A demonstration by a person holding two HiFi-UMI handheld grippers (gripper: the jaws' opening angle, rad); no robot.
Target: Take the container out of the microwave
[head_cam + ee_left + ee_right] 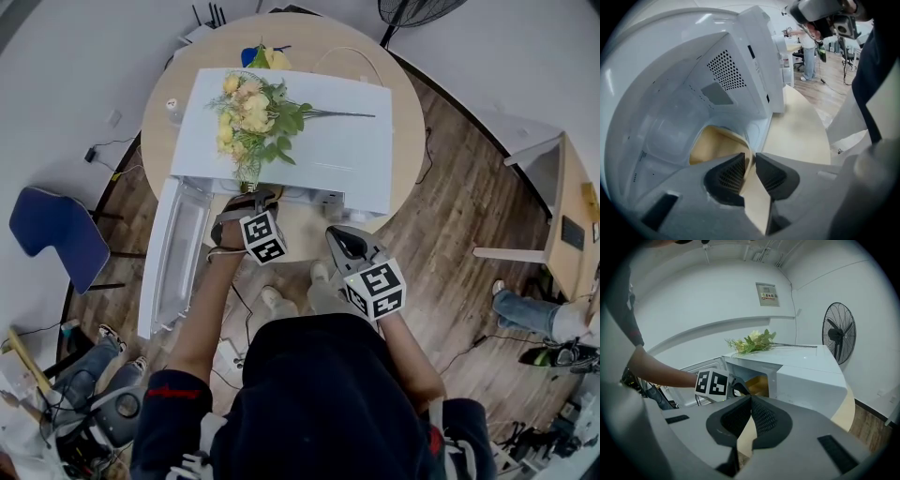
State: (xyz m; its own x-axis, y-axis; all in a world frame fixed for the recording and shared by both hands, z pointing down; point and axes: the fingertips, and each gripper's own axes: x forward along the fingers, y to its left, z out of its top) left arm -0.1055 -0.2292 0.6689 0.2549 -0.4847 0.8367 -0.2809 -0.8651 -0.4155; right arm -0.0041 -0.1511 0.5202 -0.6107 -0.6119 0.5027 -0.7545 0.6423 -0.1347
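The white microwave (pixel 319 141) stands on a round wooden table (pixel 412 103) with its door (pixel 173 253) swung open to the left. Inside it sits a tan, thin-walled container (pixel 715 145), also seen as a yellowish shape in the cavity (pixel 759 384). My left gripper (pixel 750 161) reaches into the opening (pixel 251 201), and its pads are closed on the container's near rim. My right gripper (pixel 336 236) hangs in front of the microwave, apart from it, shut with nothing between its pads (pixel 751 399). From the head view the container is hidden.
A bunch of yellow flowers (pixel 253 117) lies on top of the microwave. A blue chair (pixel 56 234) stands left of the table, a light wooden desk (pixel 572 225) at the right. A black fan (pixel 841 331) stands by the far wall.
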